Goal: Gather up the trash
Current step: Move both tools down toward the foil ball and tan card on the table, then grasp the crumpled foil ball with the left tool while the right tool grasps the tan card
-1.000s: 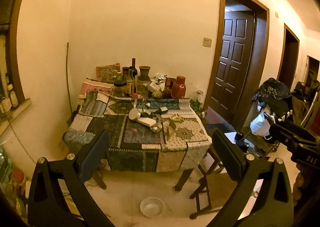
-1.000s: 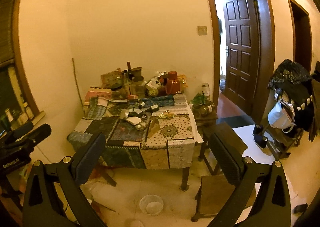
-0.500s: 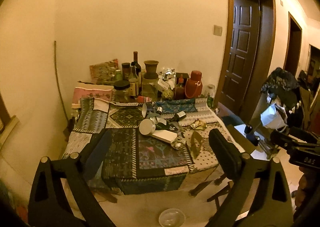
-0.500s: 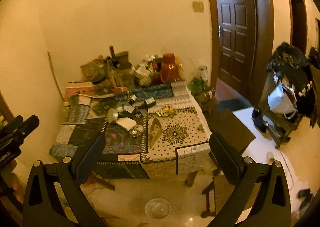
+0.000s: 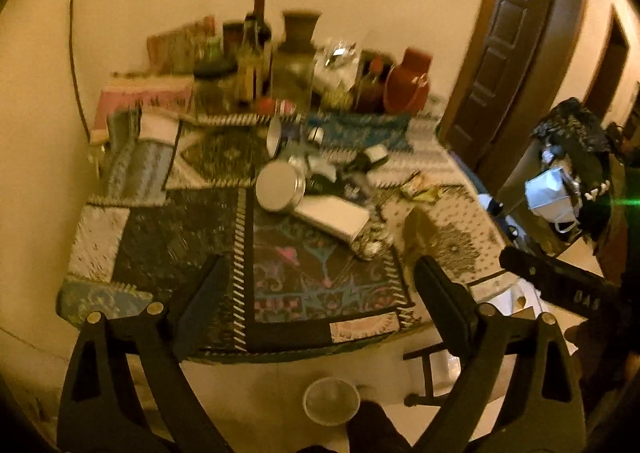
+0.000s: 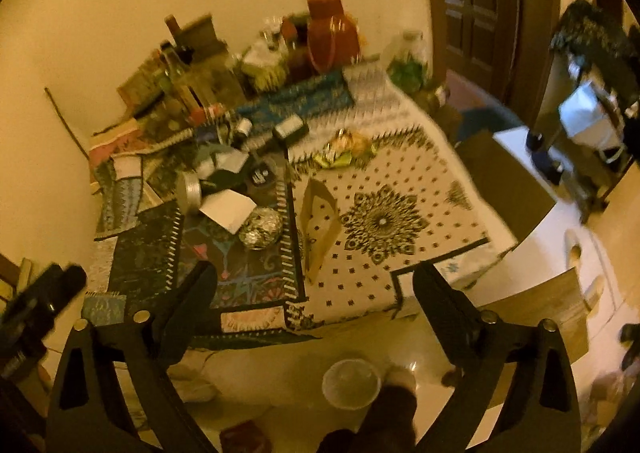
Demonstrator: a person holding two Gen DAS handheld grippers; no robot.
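A table under a patchwork cloth (image 5: 168, 237) (image 6: 384, 221) carries scattered trash: a crumpled foil ball (image 6: 261, 228) (image 5: 370, 243), a white paper (image 6: 227, 208) (image 5: 332, 216), a round tin lid (image 5: 279, 187) (image 6: 189, 189), a brown paper bag (image 6: 318, 213) (image 5: 418, 229) and crinkled wrappers (image 6: 344, 147) (image 5: 420, 189). My left gripper (image 5: 320, 301) is open and empty above the table's near edge. My right gripper (image 6: 314, 305) is open and empty, also above the near edge. The right gripper (image 5: 560, 285) shows at the right of the left wrist view.
Bottles, jars and a red thermos (image 5: 408, 83) (image 6: 332, 29) crowd the table's far side by the wall. A small clear bin (image 5: 331, 401) (image 6: 351, 383) stands on the floor below the near edge. A wooden stool (image 6: 504, 181) and a door (image 5: 508, 37) are to the right.
Both grippers have moved closer to the table and now look down on it more steeply. Both stay open and empty.
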